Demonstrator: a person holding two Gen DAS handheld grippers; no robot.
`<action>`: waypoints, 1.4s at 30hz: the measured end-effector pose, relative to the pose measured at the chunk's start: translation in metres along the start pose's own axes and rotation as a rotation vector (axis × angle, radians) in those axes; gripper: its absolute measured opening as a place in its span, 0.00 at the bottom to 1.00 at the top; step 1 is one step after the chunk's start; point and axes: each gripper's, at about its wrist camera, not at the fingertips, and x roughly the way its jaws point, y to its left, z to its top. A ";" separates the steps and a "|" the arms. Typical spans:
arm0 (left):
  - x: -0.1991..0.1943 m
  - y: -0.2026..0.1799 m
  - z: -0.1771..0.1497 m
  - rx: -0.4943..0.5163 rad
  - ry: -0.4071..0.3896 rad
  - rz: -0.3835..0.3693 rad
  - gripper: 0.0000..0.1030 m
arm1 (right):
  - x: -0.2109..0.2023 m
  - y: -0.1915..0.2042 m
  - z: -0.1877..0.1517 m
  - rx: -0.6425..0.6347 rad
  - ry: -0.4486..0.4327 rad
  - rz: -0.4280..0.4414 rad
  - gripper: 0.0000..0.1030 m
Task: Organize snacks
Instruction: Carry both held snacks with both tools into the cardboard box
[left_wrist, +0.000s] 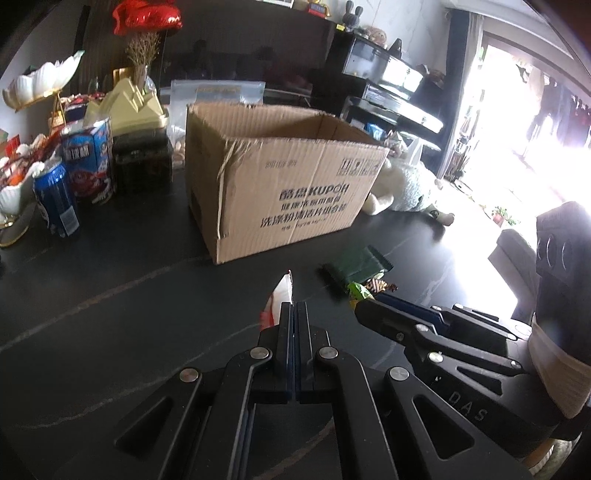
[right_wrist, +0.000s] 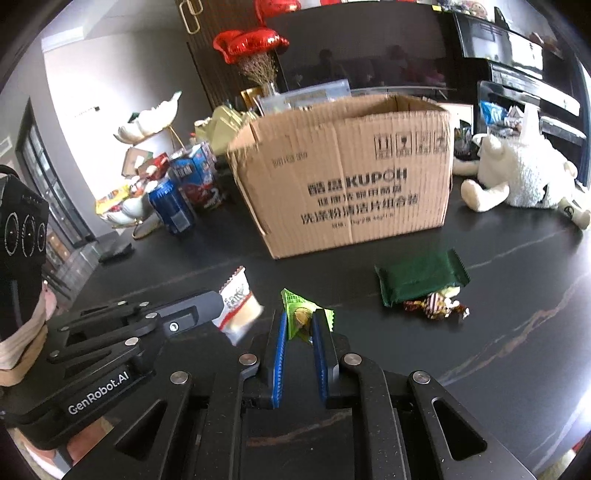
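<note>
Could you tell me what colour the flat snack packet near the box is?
Dark green, clearest in the right wrist view.

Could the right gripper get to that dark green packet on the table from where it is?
Probably not yet: the right gripper is shut on a light green candy. The green packet lies in the open just ahead to its right, only a striped candy beside it.

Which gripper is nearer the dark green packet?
Right. The right gripper, shut on a light green candy, sits just beside the dark green packet; the left gripper is farther off.
</note>
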 end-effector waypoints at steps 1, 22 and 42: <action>-0.002 -0.002 0.002 0.003 -0.006 0.001 0.02 | -0.003 -0.001 0.003 0.002 -0.009 0.002 0.15; -0.038 -0.027 0.067 0.048 -0.156 0.013 0.02 | -0.040 -0.012 0.063 -0.013 -0.148 0.017 0.15; -0.039 -0.034 0.148 0.076 -0.213 0.041 0.02 | -0.048 -0.017 0.157 -0.101 -0.205 0.006 0.15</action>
